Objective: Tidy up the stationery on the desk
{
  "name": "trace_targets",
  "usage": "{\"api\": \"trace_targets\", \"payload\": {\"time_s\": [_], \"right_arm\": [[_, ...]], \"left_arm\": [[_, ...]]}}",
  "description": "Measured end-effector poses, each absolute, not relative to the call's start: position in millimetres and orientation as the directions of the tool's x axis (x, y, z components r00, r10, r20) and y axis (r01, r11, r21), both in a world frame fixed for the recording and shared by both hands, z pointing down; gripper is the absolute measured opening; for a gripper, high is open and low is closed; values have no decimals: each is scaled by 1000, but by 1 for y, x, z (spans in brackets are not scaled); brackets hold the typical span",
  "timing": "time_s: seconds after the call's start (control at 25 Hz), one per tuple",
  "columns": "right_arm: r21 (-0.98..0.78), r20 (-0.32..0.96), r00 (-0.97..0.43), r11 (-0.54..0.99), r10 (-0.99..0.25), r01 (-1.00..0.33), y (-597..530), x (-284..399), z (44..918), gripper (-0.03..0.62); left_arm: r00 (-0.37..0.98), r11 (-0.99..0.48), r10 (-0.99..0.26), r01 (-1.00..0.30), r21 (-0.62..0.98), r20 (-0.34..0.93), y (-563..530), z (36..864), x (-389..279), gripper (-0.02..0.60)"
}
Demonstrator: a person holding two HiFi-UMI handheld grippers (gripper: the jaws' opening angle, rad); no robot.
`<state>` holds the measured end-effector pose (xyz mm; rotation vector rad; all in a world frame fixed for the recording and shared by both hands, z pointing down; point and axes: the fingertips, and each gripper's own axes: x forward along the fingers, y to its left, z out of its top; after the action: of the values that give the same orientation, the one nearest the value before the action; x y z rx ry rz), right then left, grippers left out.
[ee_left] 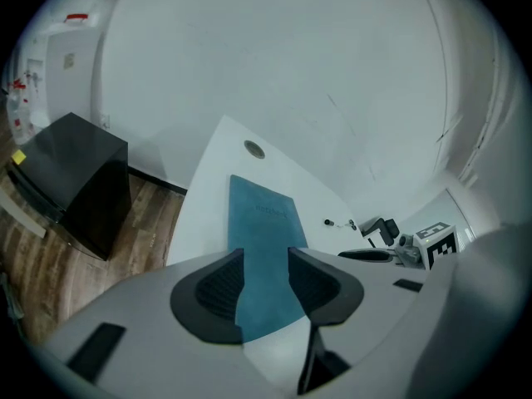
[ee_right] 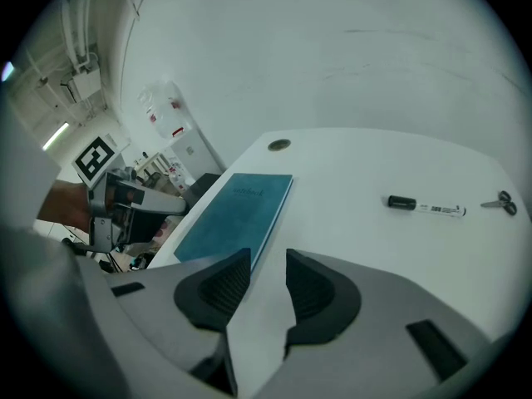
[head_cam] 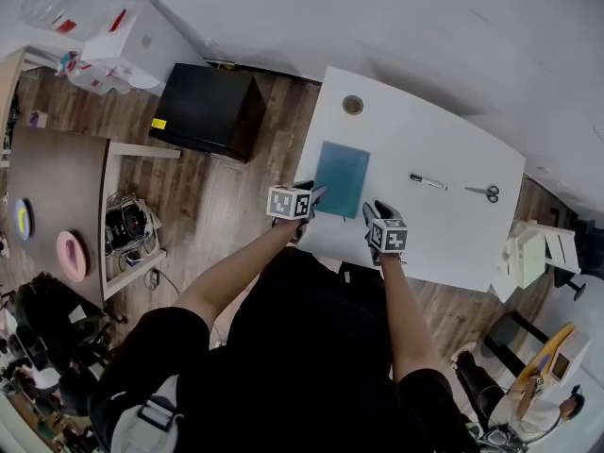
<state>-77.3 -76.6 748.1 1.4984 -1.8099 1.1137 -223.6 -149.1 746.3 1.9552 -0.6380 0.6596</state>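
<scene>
A teal notebook (head_cam: 341, 178) lies flat on the white desk (head_cam: 444, 243), toward its left side. To its right lie a marker pen (head_cam: 427, 182) and small scissors (head_cam: 484, 192). My left gripper (head_cam: 315, 195) hovers at the notebook's near left corner, jaws a little apart and holding nothing; the notebook (ee_left: 264, 223) shows through the gap of the left gripper (ee_left: 266, 281). My right gripper (head_cam: 374, 211) is over the desk's near edge, just right of the notebook. It (ee_right: 268, 285) is open over bare desk, with the notebook (ee_right: 237, 214), marker (ee_right: 424, 207) and scissors (ee_right: 499, 204) ahead.
A round cable hole (head_cam: 352, 105) sits near the desk's far edge. A black cabinet (head_cam: 208, 109) stands on the wood floor left of the desk. A brown table (head_cam: 52, 206) with a pink ring is far left. White boxes (head_cam: 538, 253) stand right of the desk.
</scene>
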Motion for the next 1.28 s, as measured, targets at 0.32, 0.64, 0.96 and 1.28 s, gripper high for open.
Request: {"api": "trace_targets", "payload": {"time_s": [0.32,0.64,0.96,1.28], "right_arm": [[-236,775,-238,81,-585,-968,-45,33,717,143],[-156,812,-291,294,-505,-943,-67,130,725,143],[-151,836,-379,497,-397,-854,-87,151,745,143],[-127,857,-409,639,-315,-758,-97,144,767,143]], "left_arm": [[772,-437,-255,-630,642,583,-109,728,-178,17],[689,-468,-289,-707,530,664,-65,730,-91,14],[631,-449,-334,-760,470,700,-56,737,-23,14],[648,-426,-304,-748,508,699,-52,745,19,14]]}}
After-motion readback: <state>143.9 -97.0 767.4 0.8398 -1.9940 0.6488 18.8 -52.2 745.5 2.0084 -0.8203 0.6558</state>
